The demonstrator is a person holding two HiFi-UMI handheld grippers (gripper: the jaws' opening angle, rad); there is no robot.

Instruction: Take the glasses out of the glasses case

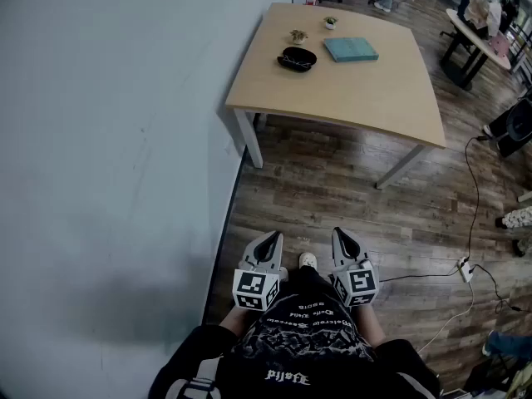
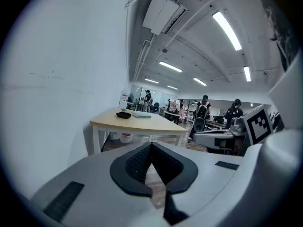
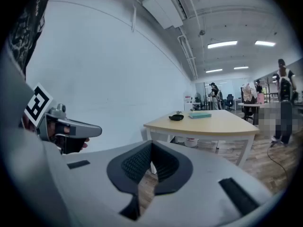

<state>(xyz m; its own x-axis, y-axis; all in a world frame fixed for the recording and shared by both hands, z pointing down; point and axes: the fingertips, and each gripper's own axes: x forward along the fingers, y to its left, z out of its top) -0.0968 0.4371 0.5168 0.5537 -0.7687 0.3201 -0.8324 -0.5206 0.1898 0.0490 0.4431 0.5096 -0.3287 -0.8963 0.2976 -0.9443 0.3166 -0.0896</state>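
A black glasses case (image 1: 297, 58) lies open on the far side of a light wooden table (image 1: 374, 98), with something inside it that I cannot make out. The case also shows small in the left gripper view (image 2: 123, 115) and in the right gripper view (image 3: 176, 117). Both grippers are held close to my body, far from the table. My left gripper (image 1: 268, 243) is shut with nothing in it. My right gripper (image 1: 344, 241) is also shut and empty. The left gripper's tips (image 2: 151, 145) and the right gripper's tips (image 3: 151, 144) meet.
A teal book (image 1: 350, 49) lies beside the case, with two small plants (image 1: 298, 35) behind it. A pale wall (image 1: 108, 140) runs along the left. Cables and a power strip (image 1: 464, 268) lie on the wood floor at right. Desks, chairs and people fill the background.
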